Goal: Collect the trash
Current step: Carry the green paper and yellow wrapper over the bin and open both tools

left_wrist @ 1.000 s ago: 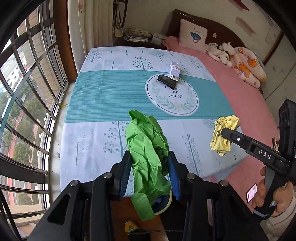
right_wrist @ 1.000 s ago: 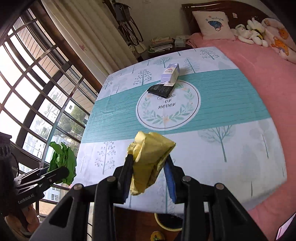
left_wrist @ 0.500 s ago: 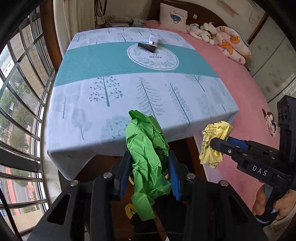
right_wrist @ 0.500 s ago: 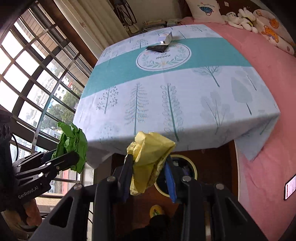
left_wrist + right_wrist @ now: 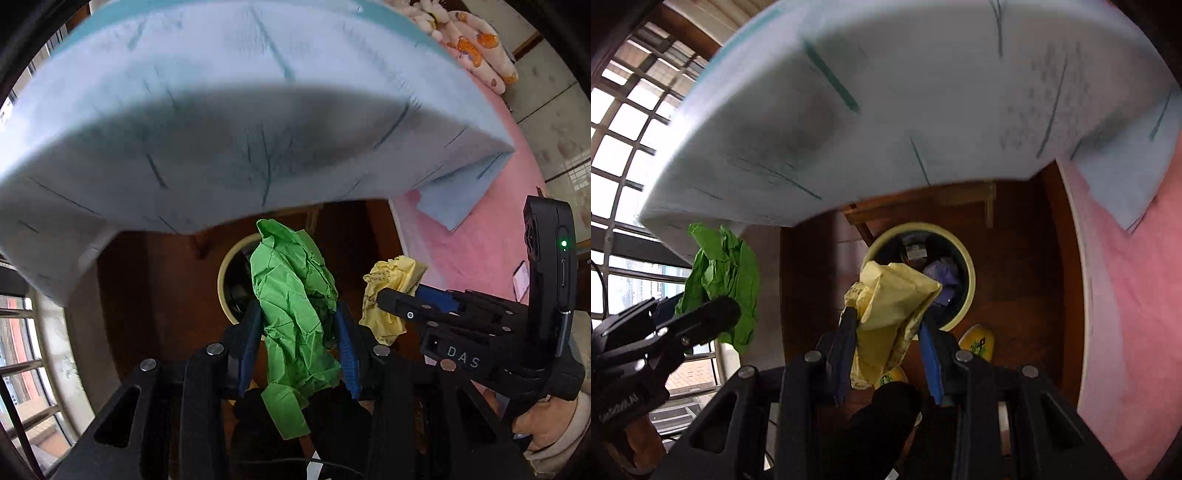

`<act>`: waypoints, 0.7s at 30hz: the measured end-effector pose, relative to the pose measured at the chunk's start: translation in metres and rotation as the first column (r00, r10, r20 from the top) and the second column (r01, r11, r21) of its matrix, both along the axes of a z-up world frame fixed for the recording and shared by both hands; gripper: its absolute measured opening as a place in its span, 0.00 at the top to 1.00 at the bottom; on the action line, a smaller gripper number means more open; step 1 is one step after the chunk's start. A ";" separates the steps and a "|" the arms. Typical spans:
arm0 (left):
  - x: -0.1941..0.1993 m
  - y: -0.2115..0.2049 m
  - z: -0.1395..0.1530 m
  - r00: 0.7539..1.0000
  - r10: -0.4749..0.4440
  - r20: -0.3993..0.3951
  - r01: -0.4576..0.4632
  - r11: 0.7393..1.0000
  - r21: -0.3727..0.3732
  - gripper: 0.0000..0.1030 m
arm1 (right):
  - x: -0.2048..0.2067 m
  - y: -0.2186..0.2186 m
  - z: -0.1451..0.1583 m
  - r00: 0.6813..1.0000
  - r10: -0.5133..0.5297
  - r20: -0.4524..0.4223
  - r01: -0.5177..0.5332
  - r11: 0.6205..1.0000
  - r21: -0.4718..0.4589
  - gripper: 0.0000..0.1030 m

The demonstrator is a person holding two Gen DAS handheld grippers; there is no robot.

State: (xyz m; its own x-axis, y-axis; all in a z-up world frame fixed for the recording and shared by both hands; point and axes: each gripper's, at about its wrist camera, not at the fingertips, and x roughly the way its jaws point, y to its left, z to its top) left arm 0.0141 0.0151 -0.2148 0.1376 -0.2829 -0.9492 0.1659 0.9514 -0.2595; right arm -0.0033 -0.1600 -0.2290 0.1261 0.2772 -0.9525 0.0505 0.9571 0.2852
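1. The fingers of the left gripper (image 5: 298,343) were pressed on a crumpled green paper (image 5: 295,310), pinching its middle so both ends stuck out free.
2. The fingers of the right gripper (image 5: 888,350) held a crumpled yellow paper (image 5: 890,314) in the same way.
3. Both grippers pointed steeply down, I think because the papers were meant to fall from them.
4. Below stood a round trash bin (image 5: 967,295) on the wooden floor (image 5: 1015,277), already with some rubbish inside; the yellow paper hung just over its rim.
5. The desk (image 5: 923,92), covered with a pale blue cloth, was above and behind the bin.
6. A pink bed (image 5: 1126,295) lay to the right.
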 end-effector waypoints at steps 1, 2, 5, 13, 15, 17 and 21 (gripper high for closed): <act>0.002 -0.004 -0.016 1.000 -0.003 -0.014 0.003 1.000 0.000 0.64 | 0.001 -0.002 -0.015 1.000 -0.010 -0.012 0.010 1.000 0.001 0.68; 0.004 -0.007 -0.034 1.000 -0.006 -0.027 0.006 1.000 0.000 0.64 | 0.002 -0.004 -0.029 1.000 -0.015 -0.022 0.015 1.000 0.001 0.68; 0.011 -0.017 -0.080 0.998 -0.016 -0.055 0.016 1.000 0.013 0.63 | 0.005 -0.006 -0.072 0.999 -0.022 -0.046 0.022 1.000 -0.002 0.68; 0.028 -0.028 -0.173 0.997 -0.039 -0.066 0.045 0.995 0.085 0.49 | 0.015 -0.007 -0.175 0.994 -0.026 -0.107 0.027 1.000 0.004 0.65; 0.030 -0.027 -0.192 0.995 -0.047 -0.083 0.055 0.994 0.099 0.33 | 0.018 -0.010 -0.193 0.993 -0.035 -0.116 0.036 0.999 0.005 0.63; 0.029 -0.022 -0.207 0.993 -0.036 -0.110 0.048 0.993 0.109 0.13 | 0.022 -0.011 -0.207 0.991 -0.040 -0.131 0.040 0.999 0.002 0.57; 0.026 -0.007 -0.223 0.991 0.011 -0.134 0.009 0.989 0.149 0.05 | 0.027 -0.011 -0.213 0.993 -0.033 -0.115 0.031 0.999 -0.024 0.50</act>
